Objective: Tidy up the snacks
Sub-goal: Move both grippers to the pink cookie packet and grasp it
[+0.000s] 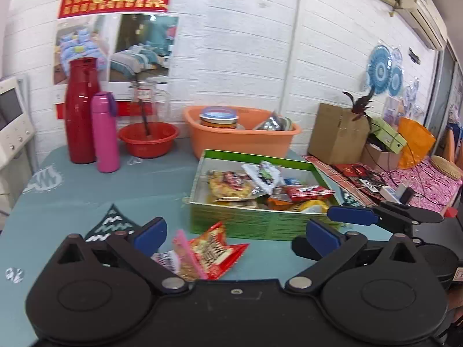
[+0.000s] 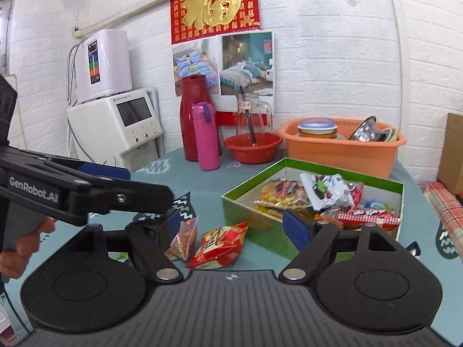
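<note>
- We count two loose packets: red packet (image 2: pixel 218 245), clear packet (image 2: pixel 182 238)
- One green box (image 2: pixel 254 202), several snacks inside
- Left gripper (image 1: pixel 235 232), right gripper (image 2: pixel 231 225): both jaws wide, empty

On the tabletop (image 2: pixel 231 173) a box (image 2: pixel 254 225) holds a heap of snack packets (image 2: pixel 318 196). Two loose packets (image 2: pixel 220 245) lie just left of the box, side by side. Behind the box stands a basin (image 2: pixel 341 150); left of it a bowl (image 2: pixel 253 147), then two bottles (image 2: pixel 199 127) against the wall.
</note>
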The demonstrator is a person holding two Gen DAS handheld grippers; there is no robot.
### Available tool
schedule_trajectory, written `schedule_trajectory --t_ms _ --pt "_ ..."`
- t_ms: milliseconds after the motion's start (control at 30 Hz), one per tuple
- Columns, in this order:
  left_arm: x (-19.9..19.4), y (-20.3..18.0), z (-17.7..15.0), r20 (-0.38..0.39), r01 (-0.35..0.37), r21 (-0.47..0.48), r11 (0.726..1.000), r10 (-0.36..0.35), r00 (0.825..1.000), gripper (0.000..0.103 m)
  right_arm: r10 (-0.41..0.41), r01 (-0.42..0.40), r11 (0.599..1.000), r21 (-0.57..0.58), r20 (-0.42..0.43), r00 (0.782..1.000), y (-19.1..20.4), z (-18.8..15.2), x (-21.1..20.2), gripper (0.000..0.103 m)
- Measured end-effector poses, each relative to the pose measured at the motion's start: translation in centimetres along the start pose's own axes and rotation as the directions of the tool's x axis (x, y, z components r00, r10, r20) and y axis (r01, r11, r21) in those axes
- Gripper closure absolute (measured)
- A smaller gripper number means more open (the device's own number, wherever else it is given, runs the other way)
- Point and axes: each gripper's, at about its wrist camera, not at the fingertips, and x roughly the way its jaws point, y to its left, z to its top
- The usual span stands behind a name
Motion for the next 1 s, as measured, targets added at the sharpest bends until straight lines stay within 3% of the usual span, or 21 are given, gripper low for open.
schedule_trajectory --t_ms 200,500,667,833,1000 --pt "-1.0 3.7 -1.2 -0.006 -0.071 -0.048 0.996 0.071 0.997 0.000 0.029 -0.029 1.000 0.012 -0.024 0.999 1.3 -0.3 1.4 0.000" --pt "0.7 9.2 -4.2 -0.094 -0.153 -0.109 0.982 0.143 0.985 0.000 0.046 -0.041 0.998 0.046 -0.110 0.993 2.1 -1.7 5.8 0.000" --pt "2.2 11.0 -4.6 -0.113 -0.162 -0.135 0.977 0.147 0.983 0.000 0.044 -0.036 0.998 0.044 -0.184 0.982 2.6 -2.9 8.9 0.000" --pt "3.3 11.4 -4.8 -0.111 -0.151 -0.139 0.979 0.136 0.985 0.000 -0.025 0.032 0.999 0.032 -0.214 0.977 3.1 -3.5 11.9 0.000" --pt "4.2 11.5 -4.6 -0.100 -0.125 -0.140 0.982 0.112 0.989 0.000 -0.064 0.067 0.998 0.014 -0.169 0.984 3.3 -3.8 12.7 0.000"
